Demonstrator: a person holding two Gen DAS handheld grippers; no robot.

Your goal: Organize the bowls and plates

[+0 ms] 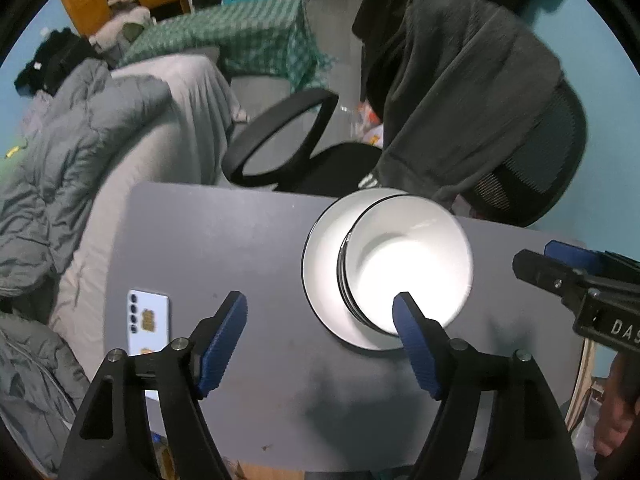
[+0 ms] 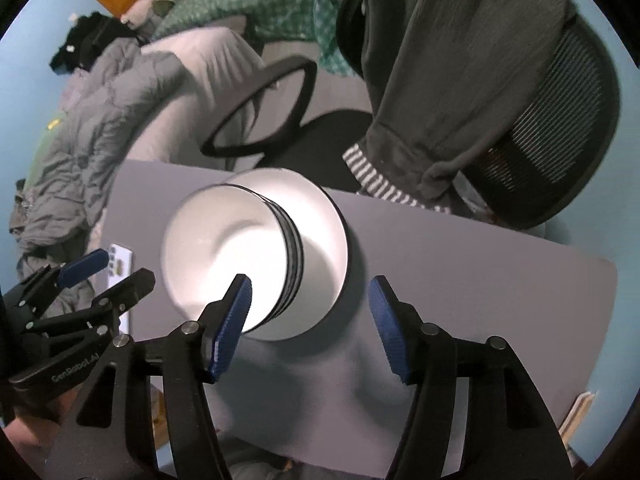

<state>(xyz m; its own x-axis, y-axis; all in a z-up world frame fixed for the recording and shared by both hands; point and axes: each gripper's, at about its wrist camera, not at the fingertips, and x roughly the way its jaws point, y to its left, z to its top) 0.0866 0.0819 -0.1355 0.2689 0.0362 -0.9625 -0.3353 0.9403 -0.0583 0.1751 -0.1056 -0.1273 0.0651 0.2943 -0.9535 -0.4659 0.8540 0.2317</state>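
Both spread, empty: left gripper point(image 1: 320, 304) and right gripper point(image 2: 310, 284) apparently flank the stacked bowls point(image 1: 408, 264).

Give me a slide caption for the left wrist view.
Left gripper open above the grey table, beside nested white bowls on a plate; phone at left.

Phone point(image 1: 149, 322) partly behind left tool point(image 1: 320, 306).

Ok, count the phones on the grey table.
1: a pale phone lying face down near the table's left edge, apart from the stacked bowls; none seems hidden.
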